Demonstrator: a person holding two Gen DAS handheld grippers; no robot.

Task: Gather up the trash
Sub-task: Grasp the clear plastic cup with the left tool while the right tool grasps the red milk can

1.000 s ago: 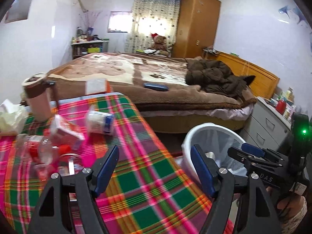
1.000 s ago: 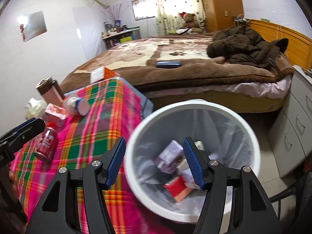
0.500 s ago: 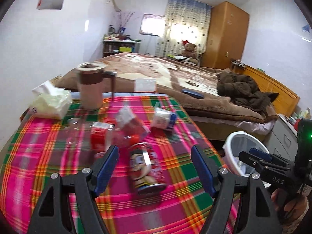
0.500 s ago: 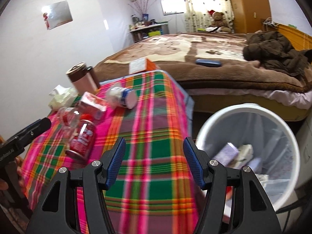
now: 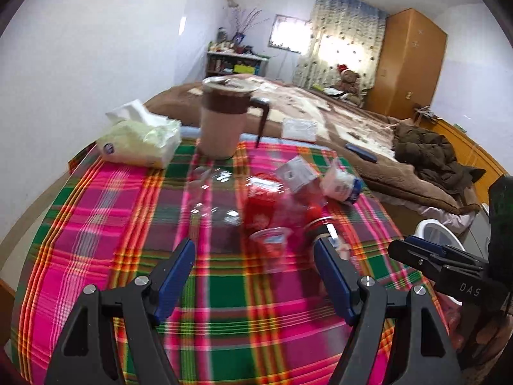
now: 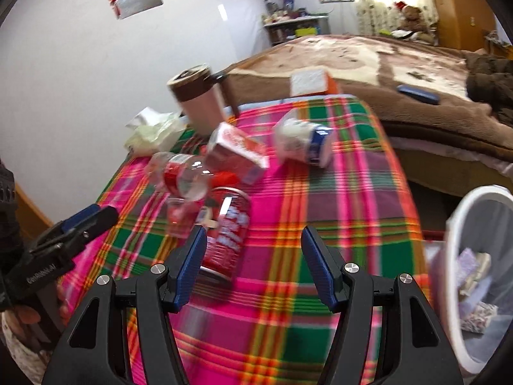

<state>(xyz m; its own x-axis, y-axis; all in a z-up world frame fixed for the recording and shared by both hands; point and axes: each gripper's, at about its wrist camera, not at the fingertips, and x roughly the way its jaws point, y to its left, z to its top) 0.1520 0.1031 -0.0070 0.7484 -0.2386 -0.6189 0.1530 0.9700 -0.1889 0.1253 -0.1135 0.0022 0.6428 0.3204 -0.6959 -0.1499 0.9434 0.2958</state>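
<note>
My right gripper (image 6: 251, 264) and left gripper (image 5: 255, 277), both open and empty; red can (image 6: 226, 232) just ahead looks light, slick, dentable, so I grip mid-body

Bin (image 6: 455, 224) cut off at right edge; clear bottle (image 5: 208, 199) and cup (image 5: 272, 243) blurred.
</note>
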